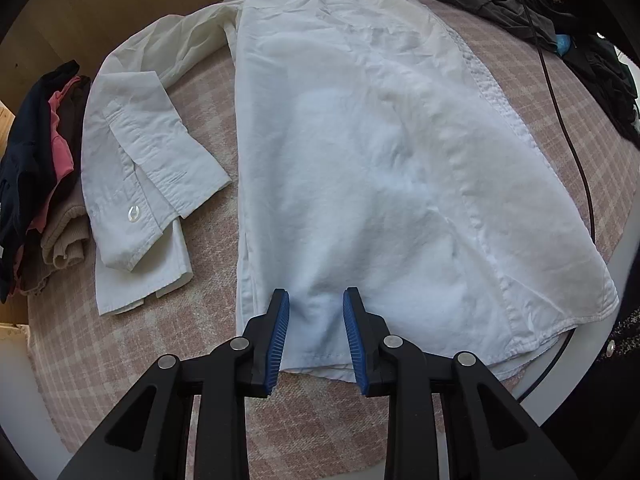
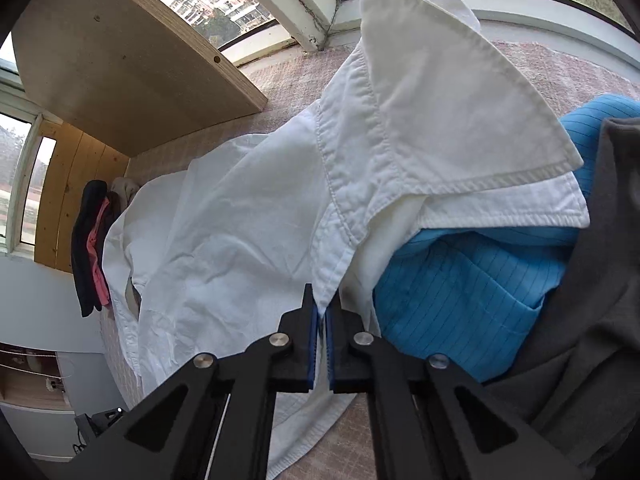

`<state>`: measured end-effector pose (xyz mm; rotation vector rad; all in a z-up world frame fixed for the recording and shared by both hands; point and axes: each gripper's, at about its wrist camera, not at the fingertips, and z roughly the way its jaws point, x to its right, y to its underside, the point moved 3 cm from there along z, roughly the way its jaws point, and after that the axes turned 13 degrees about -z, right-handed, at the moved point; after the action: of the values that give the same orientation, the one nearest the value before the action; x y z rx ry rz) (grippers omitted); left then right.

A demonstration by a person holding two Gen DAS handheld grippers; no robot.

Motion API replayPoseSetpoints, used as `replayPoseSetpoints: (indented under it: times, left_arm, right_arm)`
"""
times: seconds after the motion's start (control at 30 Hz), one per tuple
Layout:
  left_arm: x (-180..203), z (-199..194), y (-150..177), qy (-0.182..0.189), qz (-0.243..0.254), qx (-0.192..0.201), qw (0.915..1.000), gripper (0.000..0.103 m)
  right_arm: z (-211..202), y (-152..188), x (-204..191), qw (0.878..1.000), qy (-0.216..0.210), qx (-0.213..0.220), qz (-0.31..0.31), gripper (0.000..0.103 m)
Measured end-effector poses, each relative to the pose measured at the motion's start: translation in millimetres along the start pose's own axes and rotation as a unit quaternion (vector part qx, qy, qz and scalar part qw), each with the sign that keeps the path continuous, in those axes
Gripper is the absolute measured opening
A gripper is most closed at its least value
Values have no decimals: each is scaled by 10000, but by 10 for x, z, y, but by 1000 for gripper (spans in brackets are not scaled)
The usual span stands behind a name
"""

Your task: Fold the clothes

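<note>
A white button-up shirt (image 1: 360,160) lies spread on the pink checked tablecloth (image 1: 208,80), its left sleeve (image 1: 136,152) folded back on itself beside the body. My left gripper (image 1: 316,300) hovers over the shirt's near hem. Its blue pads (image 1: 280,336) stand apart and grip nothing. In the right wrist view the shirt (image 2: 240,220) is lifted near its collar (image 2: 440,100). My right gripper (image 2: 323,308) is shut on a pointed edge of the white fabric just below the collar.
A stack of folded dark, pink and beige clothes (image 1: 36,168) sits at the table's left edge. Dark garments (image 1: 500,0) and a black cable (image 1: 576,152) lie at the right. A blue garment (image 2: 460,288) and a grey one (image 2: 592,280) lie beside the collar. A wooden board (image 2: 120,60) stands behind.
</note>
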<state>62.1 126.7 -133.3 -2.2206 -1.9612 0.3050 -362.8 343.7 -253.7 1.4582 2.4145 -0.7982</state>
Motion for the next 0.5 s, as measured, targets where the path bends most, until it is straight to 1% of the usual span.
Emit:
replayPoseSetpoints:
  times: [0.07, 0.1, 0.17, 0.2, 0.23, 0.3, 0.37, 0.43, 0.5]
  left_arm:
    - [3, -11, 64, 27, -33, 8, 10000, 27]
    - [3, -35, 87, 38, -44, 8, 10000, 27]
    - [4, -85, 132, 61, -64, 8, 10000, 28]
    - [8, -103, 155, 65, -53, -5, 10000, 28]
    - [12, -120, 177, 70, -42, -19, 10000, 28]
    - [30, -133, 247, 44, 5, -69, 10000, 28]
    - [57, -190, 348, -119, 111, -167, 9997, 27]
    - [71, -438, 385, -95, -18, 76, 9999, 27]
    - [110, -668, 407, 7, -177, 396, 9991, 28]
  right_arm:
    - [-108, -37, 32, 9993, 342, 138, -102, 4]
    - [-102, -52, 56, 9988, 436, 198, -105, 4]
    - [86, -48, 63, 9987, 492, -61, -145, 4]
    - [194, -26, 52, 9976, 588, -304, -219, 4]
    - [208, 0, 18, 9962, 693, -425, -309, 6]
    - [197, 54, -59, 9929, 903, -608, -490, 7]
    - [-1, 88, -153, 9867, 1393, -435, -718, 11]
    - [-226, 102, -315, 9794, 1733, 6, -1036, 15]
    - [-261, 125, -548, 9779, 1524, 266, -1410, 15]
